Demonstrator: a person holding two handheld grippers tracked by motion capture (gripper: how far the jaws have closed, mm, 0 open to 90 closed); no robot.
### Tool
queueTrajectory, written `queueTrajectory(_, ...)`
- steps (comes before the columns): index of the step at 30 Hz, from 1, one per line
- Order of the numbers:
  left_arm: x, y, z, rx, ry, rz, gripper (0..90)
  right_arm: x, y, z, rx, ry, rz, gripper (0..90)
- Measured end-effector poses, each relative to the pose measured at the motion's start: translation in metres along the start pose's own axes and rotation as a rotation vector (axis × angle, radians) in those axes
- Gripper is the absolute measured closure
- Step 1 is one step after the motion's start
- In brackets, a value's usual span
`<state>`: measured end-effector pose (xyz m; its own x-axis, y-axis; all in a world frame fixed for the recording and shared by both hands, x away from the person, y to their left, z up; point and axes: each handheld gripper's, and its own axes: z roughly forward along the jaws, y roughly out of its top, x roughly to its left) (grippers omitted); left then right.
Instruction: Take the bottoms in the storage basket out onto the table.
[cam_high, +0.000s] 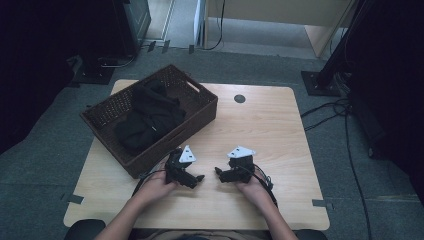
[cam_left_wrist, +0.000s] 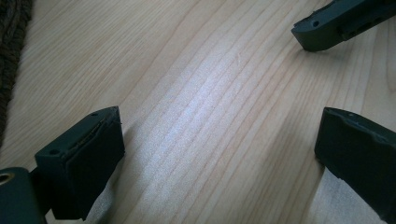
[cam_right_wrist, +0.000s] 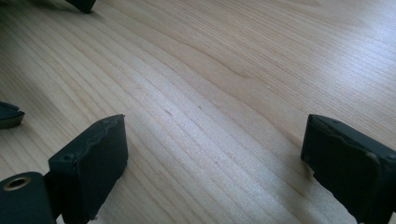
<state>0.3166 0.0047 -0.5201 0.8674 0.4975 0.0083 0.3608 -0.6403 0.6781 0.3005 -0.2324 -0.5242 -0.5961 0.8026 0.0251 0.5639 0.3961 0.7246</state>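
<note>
Your left gripper (cam_high: 200, 178) rests low over the near middle of the bench (cam_high: 270, 120), held in your left hand (cam_high: 159, 186), with its tips aimed toward your other gripper. Its jaws stand wide apart, and in the left gripper view bare wood grain runs between them; nothing is between its pads (cam_left_wrist: 95, 175). A tip of the other gripper shows ahead and to the upper right in that view, close to your left gripper but apart from it.

Your right gripper (cam_high: 218, 172) sits just beside the left one, in your right hand (cam_high: 254, 189), with its tips turned back toward the left gripper. Its jaws are spread wide too, and the right gripper view shows plain bench surface between the pads (cam_right_wrist: 100, 165). So both grippers are open-handed and carry nothing. The two sets of tips face each other across a small gap and do not touch.

The dark woven basket (cam_high: 107, 112) stands beyond your left gripper and off to its outer side, set at an angle on the far left part of the bench. Its near corner is close to the left gripper's body; I cannot tell whether they touch. A bundle of black cloth (cam_high: 150, 117) lies inside it, heaped across most of the floor of the basket. The basket is well apart from your right gripper.
</note>
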Motion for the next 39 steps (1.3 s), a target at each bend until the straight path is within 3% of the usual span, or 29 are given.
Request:
queueTrajectory(11, -0.0009, 0.0003, 0.0004, -0.002, 0.006, -0.008, 1.3, 0.0002, -0.0001, -0.0003, 0.002, 0.008, -0.005, 7.7)
queueTrajectory(14, -0.0016, 0.0005, 0.0008, -0.003, 0.011, -0.016, 1.3, 0.0004, -0.0013, -0.0025, -0.024, 0.019, -0.009, 17.8)
queueTrajectory(31, -0.0025, -0.0016, -0.0012, -0.003, 0.031, -0.035, 1.3, -0.0003, -0.0036, -0.0045, -0.012, 0.042, -0.039, 13.9)
queueTrajectory(39, -0.0012, -0.0054, -0.0052, 0.0, 0.02, -0.023, 1.3, -0.0002, -0.0035, -0.0045, -0.011, 0.042, -0.038, 13.9)
